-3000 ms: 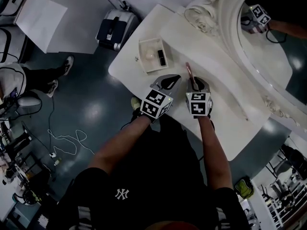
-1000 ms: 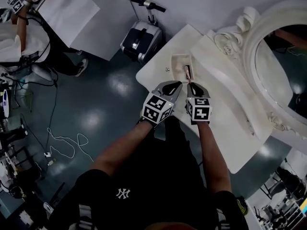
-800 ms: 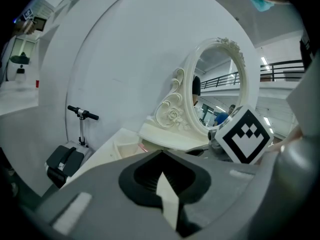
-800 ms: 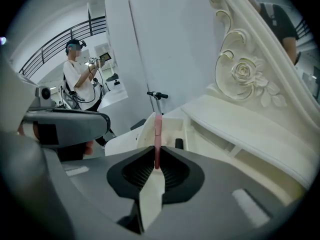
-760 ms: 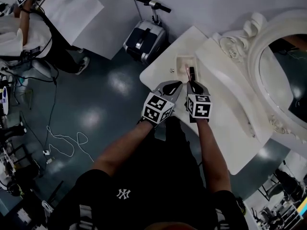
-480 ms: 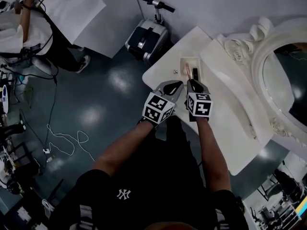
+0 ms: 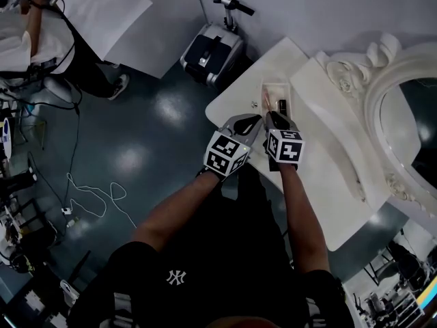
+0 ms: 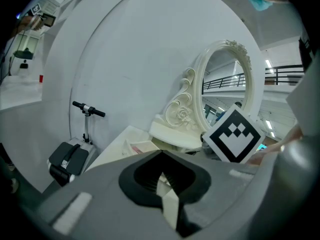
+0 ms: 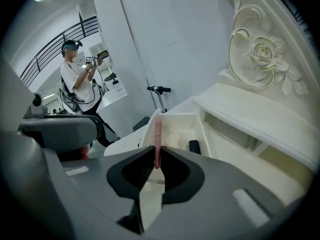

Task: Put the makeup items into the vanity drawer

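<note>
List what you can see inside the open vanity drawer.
Inside the drawer, a small black item lies near one side wall. The pink stick held in the right hand-held gripper hides a strip, and the gripper covers the drawer's near end.

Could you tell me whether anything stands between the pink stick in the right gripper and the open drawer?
Nothing visible does: the right gripper holds the pink stick just before the open drawer; the black item inside lies to one side.

Pink stick [image 9: 157, 140] over open drawer [image 9: 207, 134]
</note>
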`<state>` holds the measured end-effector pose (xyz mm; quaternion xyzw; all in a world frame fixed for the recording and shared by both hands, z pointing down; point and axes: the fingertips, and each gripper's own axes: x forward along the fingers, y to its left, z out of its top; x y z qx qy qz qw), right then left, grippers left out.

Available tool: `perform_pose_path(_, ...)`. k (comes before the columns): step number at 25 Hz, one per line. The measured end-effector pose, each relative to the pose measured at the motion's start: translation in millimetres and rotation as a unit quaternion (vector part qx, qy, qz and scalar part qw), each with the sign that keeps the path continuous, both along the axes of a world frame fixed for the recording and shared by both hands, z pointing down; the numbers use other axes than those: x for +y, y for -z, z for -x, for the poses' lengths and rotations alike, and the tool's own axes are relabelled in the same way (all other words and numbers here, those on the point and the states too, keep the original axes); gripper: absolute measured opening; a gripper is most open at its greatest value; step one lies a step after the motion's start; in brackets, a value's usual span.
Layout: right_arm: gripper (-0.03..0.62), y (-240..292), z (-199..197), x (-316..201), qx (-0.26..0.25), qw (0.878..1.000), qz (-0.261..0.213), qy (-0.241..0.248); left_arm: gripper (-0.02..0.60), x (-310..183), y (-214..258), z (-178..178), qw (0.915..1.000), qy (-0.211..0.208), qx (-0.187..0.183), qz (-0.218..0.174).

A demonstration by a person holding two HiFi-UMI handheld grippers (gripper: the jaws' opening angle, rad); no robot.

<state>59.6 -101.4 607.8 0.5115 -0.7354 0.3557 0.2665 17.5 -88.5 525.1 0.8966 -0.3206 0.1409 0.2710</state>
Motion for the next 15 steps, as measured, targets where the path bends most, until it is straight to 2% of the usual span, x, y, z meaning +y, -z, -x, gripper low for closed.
perform_pose_path(9, 0.097, -2, 5, -4, -0.009, 1.000, 0.007, 0.010, 0.000, -5, -3, 1, 1.0000, 0.000, 0.001, 0.005)
perform_pose_path(15, 0.074, 8, 0, -2, 0.004, 1.000, -0.007, -0.001, 0.000, -5, 0, 1, 1.0000, -0.007, 0.003, 0.004)
